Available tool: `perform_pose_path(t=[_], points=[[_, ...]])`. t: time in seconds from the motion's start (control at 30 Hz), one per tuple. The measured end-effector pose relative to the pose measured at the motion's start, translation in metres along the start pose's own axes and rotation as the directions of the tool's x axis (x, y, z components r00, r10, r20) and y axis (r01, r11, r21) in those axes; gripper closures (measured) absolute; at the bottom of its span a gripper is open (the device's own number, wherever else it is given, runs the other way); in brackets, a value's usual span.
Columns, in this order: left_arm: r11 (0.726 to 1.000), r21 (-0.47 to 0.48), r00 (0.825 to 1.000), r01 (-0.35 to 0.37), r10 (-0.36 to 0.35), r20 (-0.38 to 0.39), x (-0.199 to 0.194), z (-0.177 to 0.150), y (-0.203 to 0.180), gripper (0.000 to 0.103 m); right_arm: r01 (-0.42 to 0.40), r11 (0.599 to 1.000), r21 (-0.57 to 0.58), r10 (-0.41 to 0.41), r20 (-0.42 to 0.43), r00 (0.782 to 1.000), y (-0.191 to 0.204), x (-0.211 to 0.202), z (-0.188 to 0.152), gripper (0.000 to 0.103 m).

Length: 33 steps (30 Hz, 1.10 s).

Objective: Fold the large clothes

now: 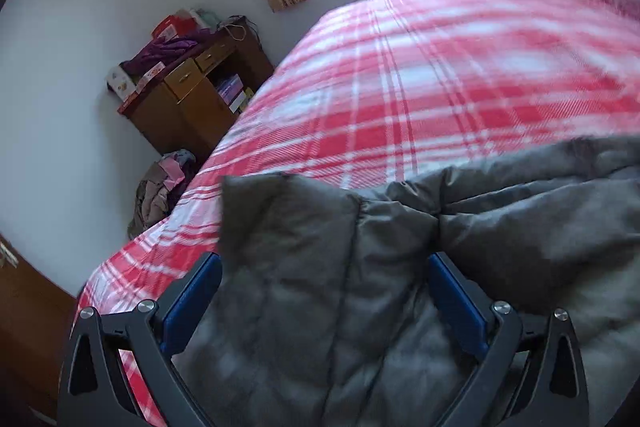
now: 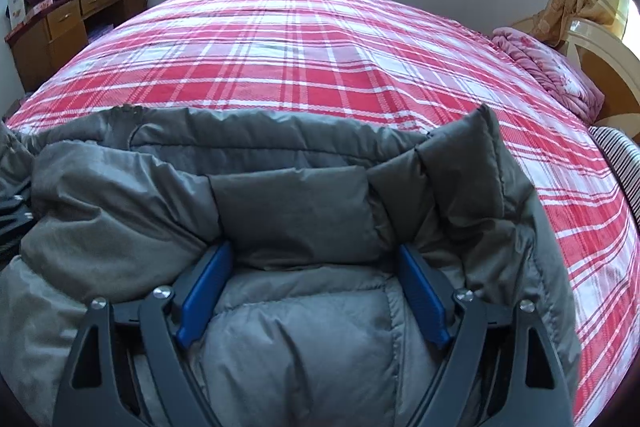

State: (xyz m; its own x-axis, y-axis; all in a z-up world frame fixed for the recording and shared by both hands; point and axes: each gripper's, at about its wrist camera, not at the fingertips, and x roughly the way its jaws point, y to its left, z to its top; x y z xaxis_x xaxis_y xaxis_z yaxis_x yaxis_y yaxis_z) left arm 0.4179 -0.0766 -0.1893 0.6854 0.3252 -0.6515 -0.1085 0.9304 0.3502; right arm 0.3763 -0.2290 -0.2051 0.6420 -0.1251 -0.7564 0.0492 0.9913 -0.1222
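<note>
A puffy grey quilted jacket (image 1: 400, 227) lies at the near edge of a bed with a red and white plaid cover (image 1: 420, 79). In the left wrist view my left gripper (image 1: 324, 259) has its blue pads wide apart with a thick raised fold of the jacket filling the gap and touching both pads. In the right wrist view the jacket (image 2: 280, 195) is bunched in folds. My right gripper (image 2: 314, 251) stands wide over it, a padded fold lying loosely between its blue fingers (image 2: 208, 283).
A wooden desk (image 1: 192, 99) piled with purple cloth and boxes stands by the wall left of the bed, with a heap of clothes (image 1: 160, 187) on the floor below. A pink quilt (image 2: 548, 67) and a striped pillow (image 2: 616, 155) lie at the bed's right.
</note>
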Motion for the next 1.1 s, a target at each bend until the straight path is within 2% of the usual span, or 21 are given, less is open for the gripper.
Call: perform_pose_path(t=[0.07, 0.1, 0.17, 0.23, 0.3, 0.4, 0.47, 0.63, 0.87, 1.1], points=[[0.998, -0.049, 0.997, 0.047, -0.043, 0.069, -0.031, -0.003, 0.013, 0.001, 0.008, 1.0, 0.011, -0.009, 0.004, 1.0, -0.002, -0.013, 0.001, 0.018], [0.996, -0.062, 0.995, 0.057, -0.051, 0.087, -0.039, -0.004, 0.014, 0.001, 0.026, 0.999, 0.028, -0.028, 0.06, 0.998, 0.0, -0.032, 0.0, 0.018], [0.996, -0.055, 0.994, 0.071, -0.066, 0.087, -0.043, -0.008, 0.007, 0.001, 0.023, 0.999, 0.025, -0.026, 0.134, 0.991, 0.011, -0.057, 0.0, 0.018], [1.0, -0.008, 0.997, 0.025, -0.024, 0.069, -0.033, -0.012, -0.008, 0.001, -0.03, 0.999, -0.013, 0.032, 0.171, 0.985, 0.033, -0.075, 0.001, 0.017], [1.0, 0.013, 0.999, -0.02, 0.019, 0.05, -0.02, -0.019, -0.018, 0.001, -0.036, 0.997, -0.062, 0.046, 0.165, 0.985, 0.053, -0.075, 0.0, 0.017], [1.0, -0.029, 1.0, -0.004, 0.004, 0.021, -0.007, -0.027, -0.019, 0.001, -0.019, 0.996, -0.085, 0.028, 0.104, 0.994, 0.066, -0.049, -0.009, 0.017], [0.999, -0.046, 1.0, 0.009, -0.008, 0.021, -0.003, -0.028, -0.018, 0.001, -0.054, 0.996, -0.065, 0.058, 0.07, 0.996, 0.063, -0.035, -0.014, 0.016], [0.999, -0.052, 1.0, 0.015, -0.016, -0.014, 0.009, -0.029, -0.024, 0.001, -0.048, 0.997, -0.066, 0.052, 0.064, 0.997, 0.065, -0.022, -0.018, 0.014], [0.999, -0.027, 1.0, -0.026, 0.025, -0.011, 0.011, -0.028, -0.032, 0.001, -0.044, 0.996, -0.072, 0.047, 0.032, 0.998, 0.069, -0.015, -0.016, 0.011], [0.999, -0.033, 1.0, -0.021, 0.021, -0.011, 0.013, -0.028, -0.031, 0.001, -0.054, 0.996, -0.066, 0.056, 0.028, 0.998, 0.067, -0.013, -0.014, 0.01]])
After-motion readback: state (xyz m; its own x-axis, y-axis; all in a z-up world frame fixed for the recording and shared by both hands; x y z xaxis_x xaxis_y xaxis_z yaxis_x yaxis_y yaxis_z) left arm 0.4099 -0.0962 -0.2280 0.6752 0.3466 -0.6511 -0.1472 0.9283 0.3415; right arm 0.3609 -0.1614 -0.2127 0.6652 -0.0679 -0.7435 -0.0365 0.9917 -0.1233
